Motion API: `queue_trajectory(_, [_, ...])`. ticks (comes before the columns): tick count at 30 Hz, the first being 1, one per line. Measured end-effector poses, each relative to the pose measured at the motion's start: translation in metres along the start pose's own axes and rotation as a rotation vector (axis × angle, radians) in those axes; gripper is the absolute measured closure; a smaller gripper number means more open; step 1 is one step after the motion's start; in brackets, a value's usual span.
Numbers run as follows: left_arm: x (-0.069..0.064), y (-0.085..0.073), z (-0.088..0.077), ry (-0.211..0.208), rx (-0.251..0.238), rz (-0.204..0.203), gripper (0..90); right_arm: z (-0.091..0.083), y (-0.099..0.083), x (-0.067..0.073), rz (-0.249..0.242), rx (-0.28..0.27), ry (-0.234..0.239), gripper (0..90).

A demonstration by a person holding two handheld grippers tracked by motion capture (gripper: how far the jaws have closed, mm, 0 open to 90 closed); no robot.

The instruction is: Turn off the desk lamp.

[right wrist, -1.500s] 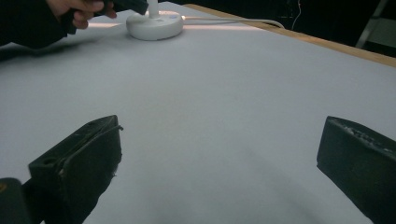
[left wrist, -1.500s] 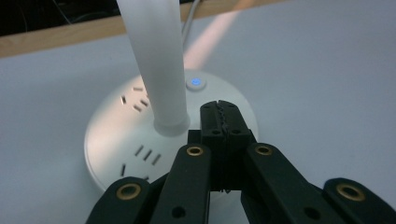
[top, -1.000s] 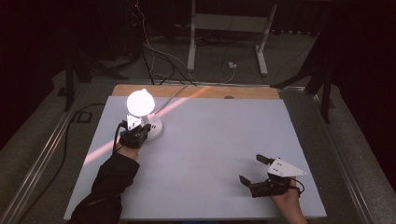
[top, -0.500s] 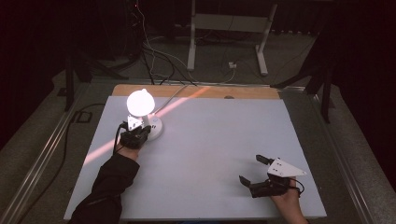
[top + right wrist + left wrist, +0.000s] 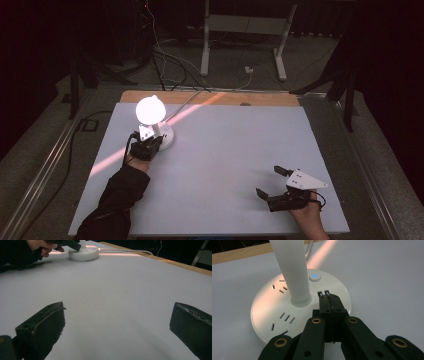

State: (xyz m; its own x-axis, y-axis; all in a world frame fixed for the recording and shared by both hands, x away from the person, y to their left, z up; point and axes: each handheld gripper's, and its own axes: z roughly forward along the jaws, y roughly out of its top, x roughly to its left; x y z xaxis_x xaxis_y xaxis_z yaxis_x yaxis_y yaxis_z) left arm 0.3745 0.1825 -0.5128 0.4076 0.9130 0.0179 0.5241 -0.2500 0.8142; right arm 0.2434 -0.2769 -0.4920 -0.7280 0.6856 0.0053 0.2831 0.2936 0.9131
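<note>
A white desk lamp [image 5: 150, 111] glows at the back left of the table, its round base [image 5: 274, 312] carrying sockets and a lit blue button [image 5: 315, 276]. My left gripper [image 5: 329, 298] hovers low over the base with both jaws pressed together and nothing between them, its tips just short of the button and right of the lamp's stem [image 5: 293, 270]. In the high view the left gripper [image 5: 150, 140] sits against the base. My right gripper [image 5: 270, 181] rests near the front right, jaws wide apart over bare table; its fingers [image 5: 45, 325] frame nothing.
The lamp's white cable [image 5: 190, 97] runs off the table's back edge. A wooden strip [image 5: 260, 98] borders the white table top [image 5: 225, 150] at the back. A dark-sleeved forearm [image 5: 117, 195] lies along the left side. Cables and a stand's legs lie on the floor beyond.
</note>
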Motion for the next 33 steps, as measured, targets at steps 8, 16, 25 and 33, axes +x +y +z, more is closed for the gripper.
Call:
queue_trajectory(8, [0.001, 0.001, 0.001, 0.0, 0.006, 0.001, 90.0, 0.001, 0.0, 0.001, -0.006, 0.009, 0.002, 0.0])
queue_trajectory(16, [0.003, 0.009, -0.011, -0.007, -0.037, -0.023, 90.0, 0.0, 0.0, 0.0, 0.0, 0.0, -0.001, 0.0])
queue_trajectory(25, [-0.003, 0.016, -0.024, -0.035, -0.065, -0.027, 86.8, 0.0, 0.0, 0.0, -0.006, 0.003, -0.001, 0.0])
queue_trajectory(33, [-0.004, 0.02, -0.038, -0.075, -0.077, -0.052, 76.1, -0.001, 0.0, -0.001, 0.002, -0.006, -0.001, 0.0])
